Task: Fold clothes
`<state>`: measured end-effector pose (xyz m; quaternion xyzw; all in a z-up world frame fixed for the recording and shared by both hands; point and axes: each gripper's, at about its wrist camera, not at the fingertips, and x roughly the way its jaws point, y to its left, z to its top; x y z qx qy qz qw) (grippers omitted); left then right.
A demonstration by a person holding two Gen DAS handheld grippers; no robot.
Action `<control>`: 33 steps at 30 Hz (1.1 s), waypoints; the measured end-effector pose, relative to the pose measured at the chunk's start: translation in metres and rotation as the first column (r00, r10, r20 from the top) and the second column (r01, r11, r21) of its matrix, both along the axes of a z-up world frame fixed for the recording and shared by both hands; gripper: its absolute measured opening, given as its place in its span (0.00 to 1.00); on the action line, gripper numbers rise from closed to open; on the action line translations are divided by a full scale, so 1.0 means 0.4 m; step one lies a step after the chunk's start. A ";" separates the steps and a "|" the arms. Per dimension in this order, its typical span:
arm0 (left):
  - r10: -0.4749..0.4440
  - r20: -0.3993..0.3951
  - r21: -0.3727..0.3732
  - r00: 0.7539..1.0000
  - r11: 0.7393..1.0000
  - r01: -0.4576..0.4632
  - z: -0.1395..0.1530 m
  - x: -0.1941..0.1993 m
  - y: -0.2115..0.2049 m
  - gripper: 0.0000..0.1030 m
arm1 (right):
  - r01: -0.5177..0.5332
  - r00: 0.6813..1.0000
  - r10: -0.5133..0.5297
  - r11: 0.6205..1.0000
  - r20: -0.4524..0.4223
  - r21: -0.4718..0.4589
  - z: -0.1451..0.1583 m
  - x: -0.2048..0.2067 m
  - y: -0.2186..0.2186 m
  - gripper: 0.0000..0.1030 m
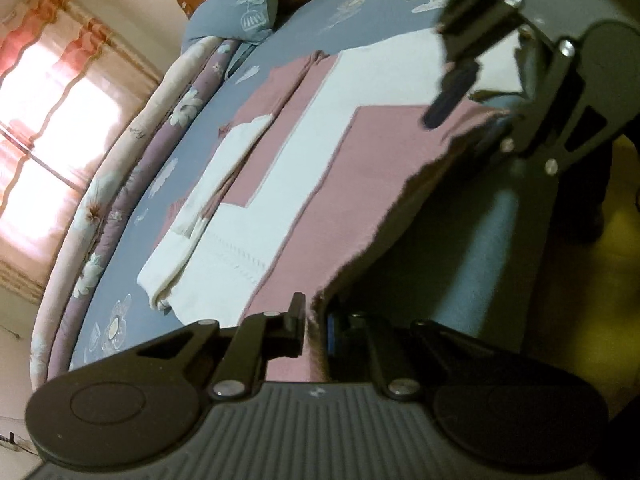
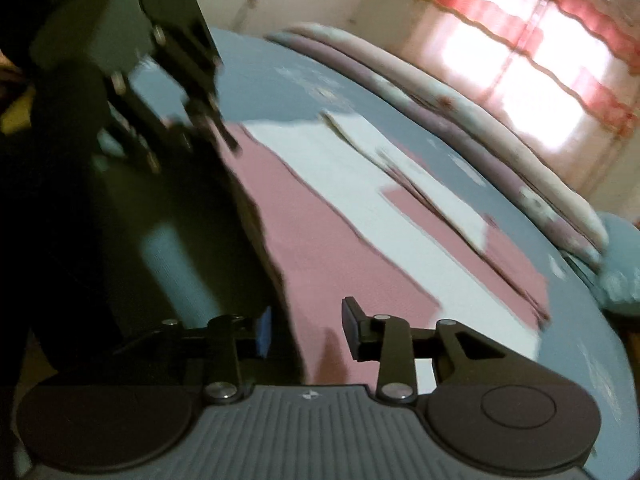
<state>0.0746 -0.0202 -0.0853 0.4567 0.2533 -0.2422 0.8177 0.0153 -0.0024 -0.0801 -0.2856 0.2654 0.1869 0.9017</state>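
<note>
The pink-and-white garment lies spread on the bed, one sleeve already laid inward across its far side, while its near edge hangs off the mattress. The left gripper has its fingers narrowed on that near edge, pink cloth pinched between them; the right gripper holds its fingers wider, cloth lying between them — whether clamped I cannot tell. By my reading the fold is partway: one side is in, the near side is in hand.

A bed with a grey-blue printed sheet carries a pink-and-white garment, a rolled floral quilt and a pillow.
</note>
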 end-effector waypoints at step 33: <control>0.103 -0.003 -0.111 0.995 0.988 -0.103 0.069 0.077 0.004 0.09 | 0.192 0.979 -0.178 0.967 0.096 -0.167 -0.042 -0.029 -0.072 0.54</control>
